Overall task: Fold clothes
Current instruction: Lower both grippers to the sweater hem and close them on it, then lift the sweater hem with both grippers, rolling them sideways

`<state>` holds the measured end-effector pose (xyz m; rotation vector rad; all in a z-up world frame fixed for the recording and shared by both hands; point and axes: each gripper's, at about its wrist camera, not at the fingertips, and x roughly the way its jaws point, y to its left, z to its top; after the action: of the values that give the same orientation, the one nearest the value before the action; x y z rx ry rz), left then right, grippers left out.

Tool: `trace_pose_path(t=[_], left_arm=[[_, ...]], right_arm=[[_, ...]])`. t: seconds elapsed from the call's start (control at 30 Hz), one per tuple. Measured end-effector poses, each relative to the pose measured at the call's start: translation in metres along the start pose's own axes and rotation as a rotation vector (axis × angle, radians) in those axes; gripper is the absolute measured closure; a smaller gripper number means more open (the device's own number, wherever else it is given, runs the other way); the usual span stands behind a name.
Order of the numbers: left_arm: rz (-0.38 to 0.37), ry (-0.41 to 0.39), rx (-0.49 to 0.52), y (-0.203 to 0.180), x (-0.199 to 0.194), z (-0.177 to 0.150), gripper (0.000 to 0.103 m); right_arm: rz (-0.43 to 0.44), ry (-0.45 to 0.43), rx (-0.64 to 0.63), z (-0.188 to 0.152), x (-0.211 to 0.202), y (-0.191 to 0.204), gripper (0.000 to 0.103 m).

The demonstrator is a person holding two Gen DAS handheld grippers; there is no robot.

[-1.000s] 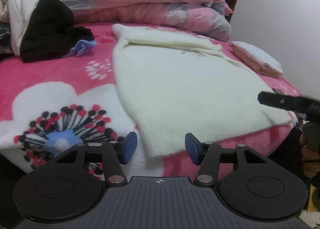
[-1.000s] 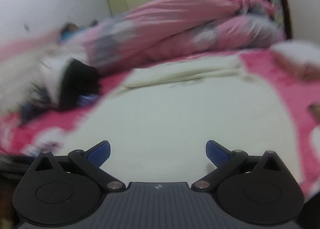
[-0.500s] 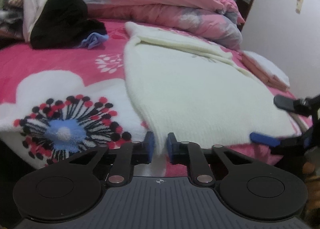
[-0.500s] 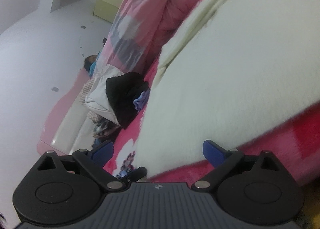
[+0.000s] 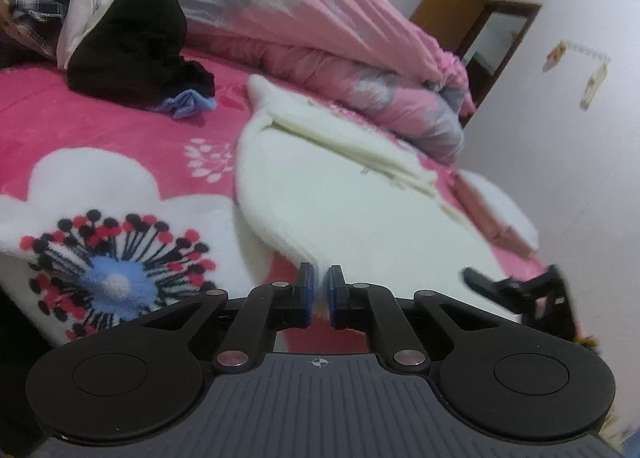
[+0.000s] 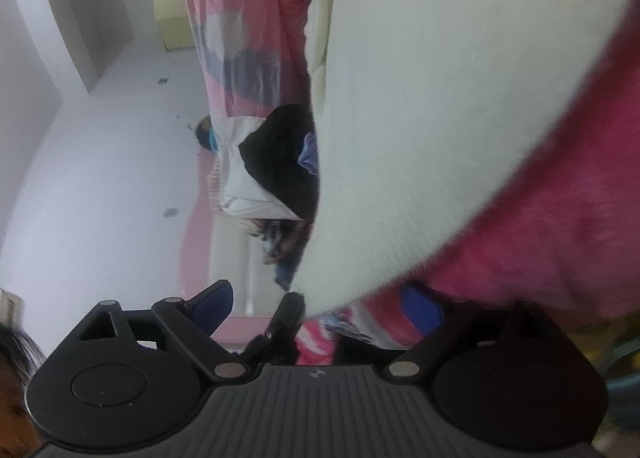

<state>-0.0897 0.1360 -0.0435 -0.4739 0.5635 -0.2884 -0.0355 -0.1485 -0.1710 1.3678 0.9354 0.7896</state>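
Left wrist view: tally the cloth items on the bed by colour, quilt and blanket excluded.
Cream: 1, the sweater
Black: 1, the garment
Blue: 1, the small cloth
Pink-and-white: 1, the folded stack
Total: 4

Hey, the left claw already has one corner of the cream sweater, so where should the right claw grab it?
Take the cream sweater at its other near hem corner, by the bed edge. Come in level from the bed's side, one finger over and one under the hem, which lies flat there. The right claw is closing around it; the left claw pinches the matching corner.
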Motion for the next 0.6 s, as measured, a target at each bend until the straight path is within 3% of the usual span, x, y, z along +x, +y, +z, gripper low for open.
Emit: trace_pose_path(t=[0.17,0.27,0.37,0.43,0.5,0.6], left_arm=[[-0.041,-0.011,-0.029,0.003,0.000,0.004,0.098],[-0.060,-0.006,-0.040,0.007,0.001,0.002,0.098],[-0.085,0.002,-0.056,0.012,0.002,0.001,0.098],[-0.105,0.007,-0.071,0.017,0.003,0.001,0.098],[-0.119,0.020,-0.100,0.023,0.004,0.002,0.097],[-0.123,0.041,-0.178,0.035,0.008,0.005,0.091]], right_arm=[[0.005,0.020,0.029,0.001,0.025,-0.002,0.021],[-0.001,0.011,0.058,0.001,0.031,-0.005,0.035],[0.007,0.007,0.102,0.000,0.035,-0.012,0.057],[0.007,0.005,0.109,-0.001,0.039,-0.015,0.084],[0.010,0.000,0.102,-0.003,0.040,-0.016,0.095],[0.021,-0.009,0.090,-0.004,0.038,-0.016,0.097]])
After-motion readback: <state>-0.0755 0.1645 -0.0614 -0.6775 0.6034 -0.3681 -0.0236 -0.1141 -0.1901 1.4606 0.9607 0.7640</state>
